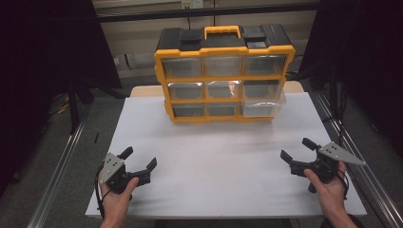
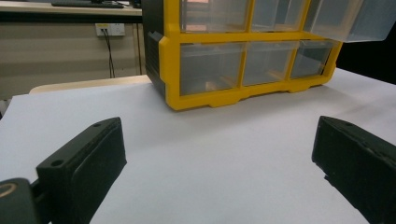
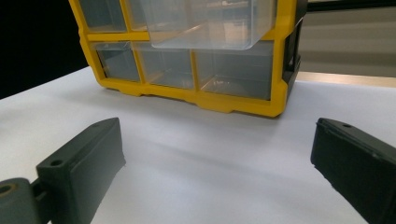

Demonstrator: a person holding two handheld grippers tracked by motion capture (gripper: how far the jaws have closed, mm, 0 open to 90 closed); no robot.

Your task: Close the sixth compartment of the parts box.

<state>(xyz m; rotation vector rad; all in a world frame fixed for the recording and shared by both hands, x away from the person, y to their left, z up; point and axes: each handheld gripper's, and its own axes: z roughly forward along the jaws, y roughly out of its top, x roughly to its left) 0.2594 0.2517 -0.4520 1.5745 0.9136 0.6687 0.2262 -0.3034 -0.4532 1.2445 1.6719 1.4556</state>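
Both tools, left (image 1: 141, 160) and right (image 1: 294, 148), rest wide open and empty on the white surface (image 1: 214, 161), well apart from the yellow organizer (image 1: 223, 73). Its middle-right drawer (image 1: 263, 100) sits pulled out, seemingly empty; nothing appears handled yet.

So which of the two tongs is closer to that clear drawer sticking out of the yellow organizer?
The right tongs. The pulled-out drawer sits at the organizer's right side, ahead of them. The left tongs are across the table, farther from it. Both are open and hold nothing.
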